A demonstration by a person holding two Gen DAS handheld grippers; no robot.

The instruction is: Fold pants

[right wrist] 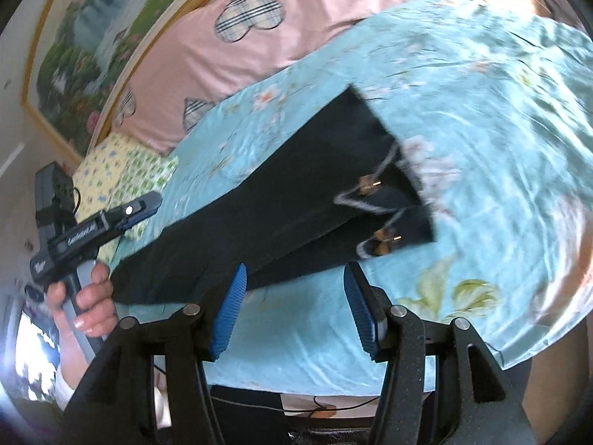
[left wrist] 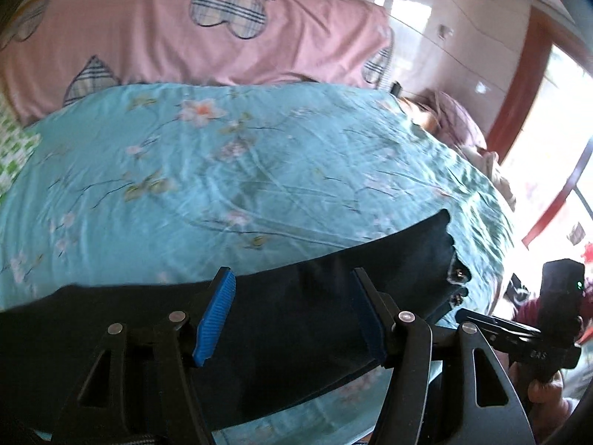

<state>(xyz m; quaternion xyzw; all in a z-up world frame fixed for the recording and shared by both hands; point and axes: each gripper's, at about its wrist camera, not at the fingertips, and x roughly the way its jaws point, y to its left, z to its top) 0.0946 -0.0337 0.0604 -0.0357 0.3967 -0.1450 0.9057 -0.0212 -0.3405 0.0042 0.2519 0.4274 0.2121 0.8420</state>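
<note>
Both grippers, left gripper (left wrist: 292, 315) and right gripper (right wrist: 294, 309), are held open and empty above the black cloth pants (right wrist: 281, 193), laid lengthwise on the turquoise floral bedsheet (right wrist: 481, 111) for folding.

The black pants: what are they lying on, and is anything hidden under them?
The pants lie flat on a light blue flowered sheet, which shows all around them. Whatever the sheet looks like directly beneath the fabric is covered. Both grippers are open, clear of the cloth.
</note>
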